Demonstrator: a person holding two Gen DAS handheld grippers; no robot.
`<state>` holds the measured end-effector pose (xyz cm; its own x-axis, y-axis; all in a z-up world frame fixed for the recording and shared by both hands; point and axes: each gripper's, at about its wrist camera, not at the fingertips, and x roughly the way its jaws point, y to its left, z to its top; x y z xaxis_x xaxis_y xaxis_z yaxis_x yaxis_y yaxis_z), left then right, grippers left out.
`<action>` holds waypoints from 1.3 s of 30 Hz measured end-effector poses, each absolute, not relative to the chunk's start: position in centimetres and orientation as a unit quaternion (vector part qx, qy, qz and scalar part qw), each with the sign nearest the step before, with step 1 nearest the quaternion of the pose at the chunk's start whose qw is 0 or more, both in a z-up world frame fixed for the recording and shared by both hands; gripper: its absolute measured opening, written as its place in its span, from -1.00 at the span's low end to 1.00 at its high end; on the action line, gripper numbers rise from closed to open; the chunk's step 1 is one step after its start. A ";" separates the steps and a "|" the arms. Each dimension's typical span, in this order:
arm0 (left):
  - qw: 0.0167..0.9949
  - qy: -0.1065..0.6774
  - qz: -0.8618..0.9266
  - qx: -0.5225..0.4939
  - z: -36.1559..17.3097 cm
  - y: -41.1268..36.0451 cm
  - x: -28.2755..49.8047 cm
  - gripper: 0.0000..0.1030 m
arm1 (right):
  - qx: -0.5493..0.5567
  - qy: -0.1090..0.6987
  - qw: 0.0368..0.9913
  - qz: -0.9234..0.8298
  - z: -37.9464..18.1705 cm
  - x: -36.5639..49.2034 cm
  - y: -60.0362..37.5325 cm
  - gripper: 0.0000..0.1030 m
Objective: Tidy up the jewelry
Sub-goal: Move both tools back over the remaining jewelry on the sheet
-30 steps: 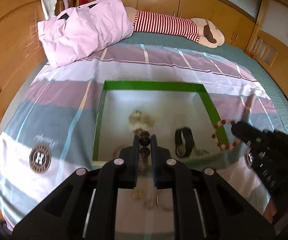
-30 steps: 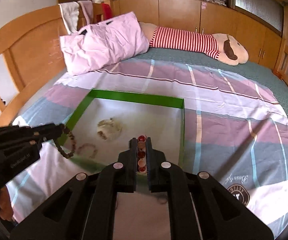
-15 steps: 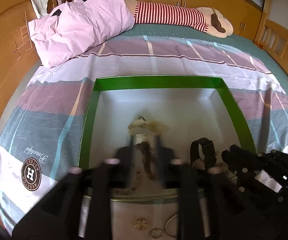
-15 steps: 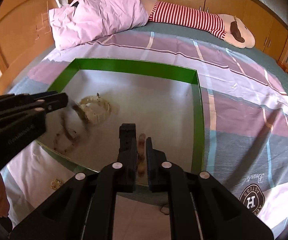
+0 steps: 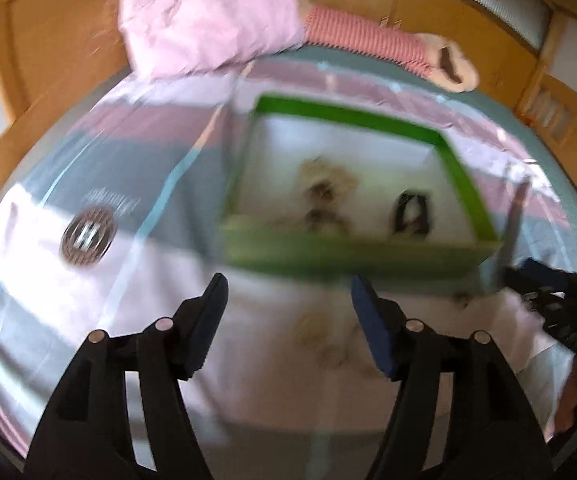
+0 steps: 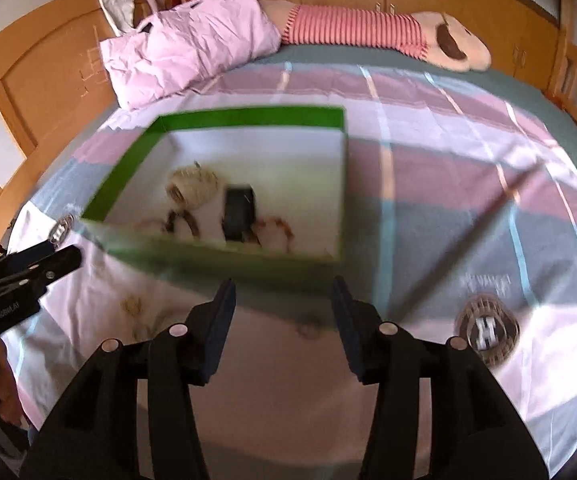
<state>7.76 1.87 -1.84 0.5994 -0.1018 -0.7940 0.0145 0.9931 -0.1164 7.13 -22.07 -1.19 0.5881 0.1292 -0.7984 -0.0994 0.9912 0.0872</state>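
While both sets of jaws are spreading, neither has anything between its pads: the left hand-held gripper point(image 5: 286, 300) opens over bare bedsheet point(image 5: 88, 320), and the right hand-held gripper point(image 6: 282, 298) does the same, its fingers roughly half apart. Straight ahead at twelve o'clock of each sits the green-rimmed box point(image 6: 248, 116), and the jewelry already in it lies against the near wall: a pale beaded bundle point(image 6: 192, 186), a black watch point(image 6: 239, 212) beside it, and dark and reddish bead bracelets point(image 6: 272, 226) close around them.

Now the risk. Loose pieces wait on the sheet outside the box: a small gold brooch-like piece point(image 6: 132, 306) at about ten o'clock of the right hand-held gripper, near the left one, and another small round piece point(image 6: 308, 326) lying just ahead of the right jaws. Both views are smeared with motion, so a fast descent could miss such tiny items, or push them into the soft sheet, where thin chains snag or slip under a fold. Pads closing on fabric along with the trinket would drag the sheet and could shift the light box. And with the two tools working this near each other, going for the same cluster could make them collide.
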 end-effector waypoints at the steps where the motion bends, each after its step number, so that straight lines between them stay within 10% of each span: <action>1: 0.885 0.461 -0.022 -0.059 -2.7 3.0 7.5 0.27 | 0.018 0.457 0.888 0.058 -1.8 6.6 -22.6 -0.03; 18: 0.852 0.516 0.000 -0.092 -6.0 5.4 6.9 0.46 | -0.037 0.500 0.864 0.042 -8.2 9.4 -19.9 -0.04; 24: 0.846 0.523 0.006 -0.107 -6.7 6.3 6.9 0.47 | -0.029 0.508 0.859 0.062 -9.0 9.4 -19.1 -0.56; 31: 0.851 0.520 -0.027 -0.076 -6.8 3.4 6.8 0.49 | -0.047 0.515 0.849 0.106 -9.0 7.1 -16.9 -0.56; 35: 0.846 0.526 -0.018 -0.086 -7.3 4.1 6.7 0.50 | -0.073 0.517 0.847 0.098 -8.4 6.6 -15.9 0.15; 39: 0.840 0.533 0.007 -0.101 -7.8 6.0 6.6 0.51 | -0.051 0.499 0.857 0.115 -7.6 7.5 -15.1 0.18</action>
<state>6.60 5.96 -7.81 0.4326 -0.0969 -0.8963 -0.1193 0.9793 -0.1634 7.50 -15.14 -7.58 0.4747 0.1460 -0.8680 -0.2481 0.9684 0.0272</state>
